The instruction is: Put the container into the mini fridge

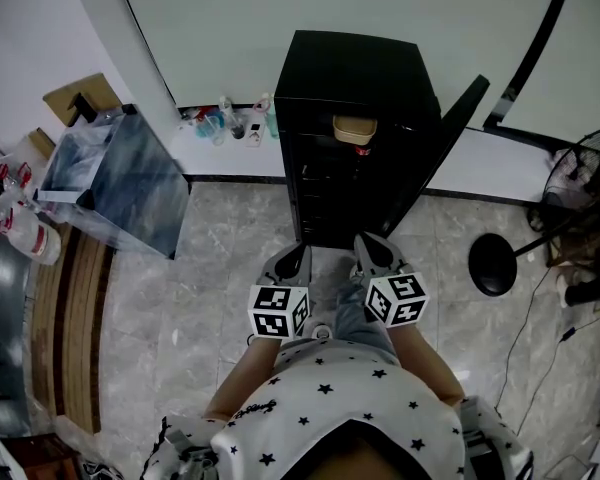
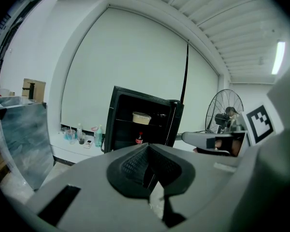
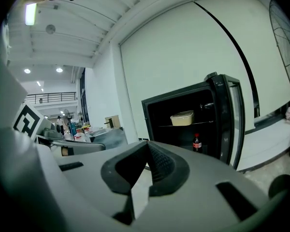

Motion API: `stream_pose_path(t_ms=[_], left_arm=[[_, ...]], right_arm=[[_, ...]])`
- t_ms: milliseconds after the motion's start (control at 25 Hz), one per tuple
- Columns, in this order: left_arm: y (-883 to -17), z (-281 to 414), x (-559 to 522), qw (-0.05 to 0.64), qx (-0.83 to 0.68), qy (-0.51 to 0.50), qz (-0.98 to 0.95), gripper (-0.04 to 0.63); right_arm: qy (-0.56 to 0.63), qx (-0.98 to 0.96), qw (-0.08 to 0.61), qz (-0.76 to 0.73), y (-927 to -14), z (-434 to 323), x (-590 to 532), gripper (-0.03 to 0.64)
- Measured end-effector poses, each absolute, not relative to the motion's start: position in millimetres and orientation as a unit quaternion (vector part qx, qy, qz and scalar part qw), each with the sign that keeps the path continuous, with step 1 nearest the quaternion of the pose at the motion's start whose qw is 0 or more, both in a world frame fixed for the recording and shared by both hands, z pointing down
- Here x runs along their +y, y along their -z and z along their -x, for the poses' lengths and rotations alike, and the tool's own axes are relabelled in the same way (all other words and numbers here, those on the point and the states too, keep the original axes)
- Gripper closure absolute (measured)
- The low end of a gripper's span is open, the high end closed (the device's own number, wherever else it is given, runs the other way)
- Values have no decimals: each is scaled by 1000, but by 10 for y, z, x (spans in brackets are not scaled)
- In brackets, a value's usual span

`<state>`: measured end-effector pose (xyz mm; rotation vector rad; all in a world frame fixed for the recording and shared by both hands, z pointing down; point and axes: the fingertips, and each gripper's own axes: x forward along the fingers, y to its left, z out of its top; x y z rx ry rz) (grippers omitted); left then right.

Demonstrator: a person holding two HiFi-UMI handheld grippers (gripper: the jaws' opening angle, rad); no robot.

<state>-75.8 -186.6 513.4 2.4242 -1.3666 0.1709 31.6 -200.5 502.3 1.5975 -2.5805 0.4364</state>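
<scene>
The black mini fridge (image 1: 355, 78) stands against the wall with its door (image 1: 435, 153) swung open to the right. A beige lidded container (image 1: 354, 127) rests on its upper shelf, also seen in the left gripper view (image 2: 141, 117) and the right gripper view (image 3: 182, 118). A cola bottle (image 3: 196, 142) stands on a lower shelf. My left gripper (image 1: 292, 258) and right gripper (image 1: 372, 251) are held side by side in front of the fridge, well short of it. Both are shut with nothing between the jaws (image 2: 149, 149) (image 3: 147, 146).
A clear plastic box (image 1: 120, 183) sits to the left on a wooden bench. Small bottles and cups (image 1: 225, 123) line the white ledge beside the fridge. A floor fan (image 1: 580, 183) and a round black stand base (image 1: 493, 265) are to the right.
</scene>
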Motion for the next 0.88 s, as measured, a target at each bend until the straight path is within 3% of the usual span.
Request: stream_pose_path(t_ms=[880], left_arm=[[-5162, 771, -1957, 183, -483, -61, -854, 583]], right_arm=[[-151, -850, 21, -505, -4903, -223, -2127, 624]])
